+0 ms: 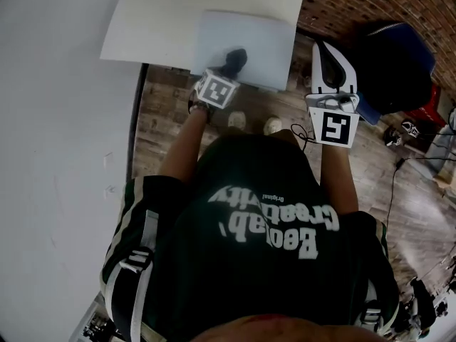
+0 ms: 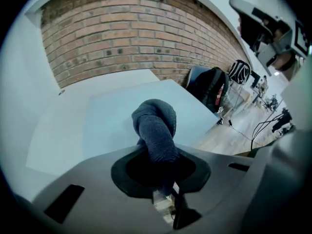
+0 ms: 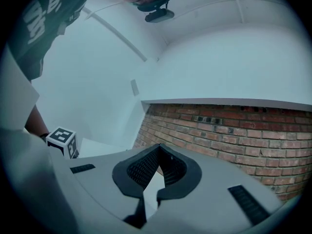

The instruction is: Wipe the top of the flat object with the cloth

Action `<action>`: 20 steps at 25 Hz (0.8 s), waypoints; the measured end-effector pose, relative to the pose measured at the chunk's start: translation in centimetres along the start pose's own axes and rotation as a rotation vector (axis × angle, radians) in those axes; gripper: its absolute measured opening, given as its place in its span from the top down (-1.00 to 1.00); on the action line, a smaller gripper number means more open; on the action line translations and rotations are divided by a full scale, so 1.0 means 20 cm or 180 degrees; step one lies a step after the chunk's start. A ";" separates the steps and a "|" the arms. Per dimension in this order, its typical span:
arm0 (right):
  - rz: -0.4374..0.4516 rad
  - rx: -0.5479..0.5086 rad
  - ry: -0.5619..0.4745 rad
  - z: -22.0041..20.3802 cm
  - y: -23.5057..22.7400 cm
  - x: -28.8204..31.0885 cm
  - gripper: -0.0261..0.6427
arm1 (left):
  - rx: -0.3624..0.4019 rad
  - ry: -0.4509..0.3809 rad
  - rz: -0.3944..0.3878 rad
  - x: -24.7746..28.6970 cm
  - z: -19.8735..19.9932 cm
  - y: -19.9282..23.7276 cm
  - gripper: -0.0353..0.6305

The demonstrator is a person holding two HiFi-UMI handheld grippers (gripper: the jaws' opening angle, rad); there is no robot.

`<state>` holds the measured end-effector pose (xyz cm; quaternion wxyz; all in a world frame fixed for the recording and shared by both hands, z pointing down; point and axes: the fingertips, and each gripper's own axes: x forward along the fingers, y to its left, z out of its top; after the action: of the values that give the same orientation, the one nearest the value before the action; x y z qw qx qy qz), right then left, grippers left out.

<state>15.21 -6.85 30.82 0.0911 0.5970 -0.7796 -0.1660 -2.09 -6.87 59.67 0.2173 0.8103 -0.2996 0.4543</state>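
Left tool [image 1: 229, 68] is clamped on the dark cloth [image 1: 236, 58]. In the left gripper view the cloth [image 2: 156, 126] bunches out from between the jaws and nothing else is held.

The pale flat sheet [image 1: 265, 40] lies on the white tabletop [image 1: 162, 18]. Its long axis runs left to right across me, and its near edge seems to overhang the tabletop edge.

The cloth sits over the near middle of the sheet [image 2: 109, 116]. I cannot tell whether it is touching or just above.

Right tool [image 1: 325, 55] is off to the right, clear of the tabletop. Its jaws are closed tip to tip with nothing between them [image 3: 158, 152].

Judgement: the left tool is the nearer one and is already over the sheet. Most of the unwiped surface lies ahead and to either side, so strokes should follow the long axis.
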 end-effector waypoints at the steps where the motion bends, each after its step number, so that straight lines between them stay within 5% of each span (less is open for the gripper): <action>1: 0.0019 0.0006 -0.0001 0.00 0.01 0.01 0.95 | -0.0057 -0.0020 0.0050 -0.02 -0.02 0.05 0.68; 7: 0.0118 0.0004 -0.0061 0.03 0.09 0.09 0.95 | -0.0357 -0.0051 0.0393 -0.12 -0.12 0.33 0.68; 20: 0.0138 0.0003 0.0036 -0.01 0.15 0.17 0.95 | -0.0352 -0.0059 0.0342 -0.06 -0.06 0.47 0.67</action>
<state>11.66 -9.51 31.90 0.0988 0.5809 -0.7919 -0.1602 -9.82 -12.56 59.94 0.2342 0.7840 -0.3693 0.4405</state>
